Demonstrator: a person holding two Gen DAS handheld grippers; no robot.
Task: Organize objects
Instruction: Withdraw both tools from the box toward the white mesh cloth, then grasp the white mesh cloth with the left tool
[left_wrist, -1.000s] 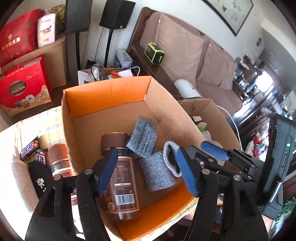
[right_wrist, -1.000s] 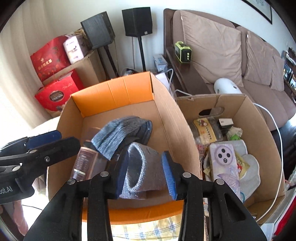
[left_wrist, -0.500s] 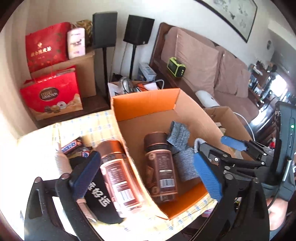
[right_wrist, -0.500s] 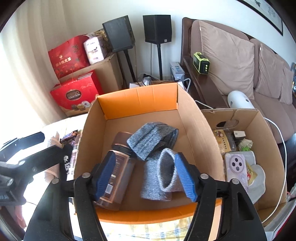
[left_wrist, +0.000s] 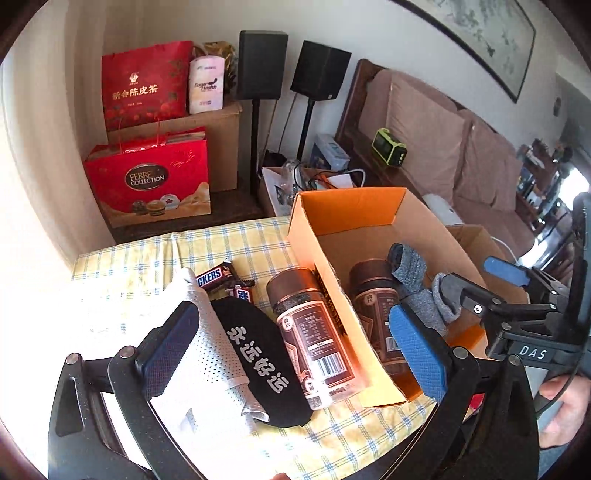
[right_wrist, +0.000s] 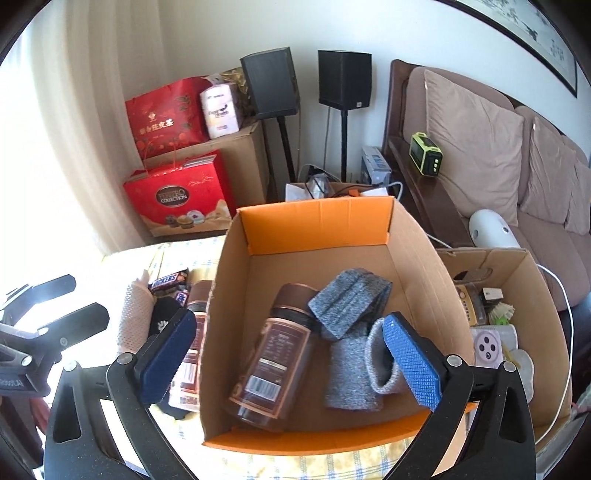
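Now released: right tool (right_wrist: 291, 354) opening, grey socks (right_wrist: 351, 354) dropped in cardboard box (right_wrist: 314, 225) at 12 o'clock; left tool (left_wrist: 291, 350), wide and empty, has swung over counter (left_wrist: 236, 240) jar (left_wrist: 310, 332).

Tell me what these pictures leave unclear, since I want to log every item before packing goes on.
- Second jar, right wrist view: mostly hidden behind the box wall and the right tongs' pad.
- White mesh item, left wrist view: overexposed by glare, part covered by the black cloth.
- Neighbouring carton's contents, right wrist view: too small to identify.
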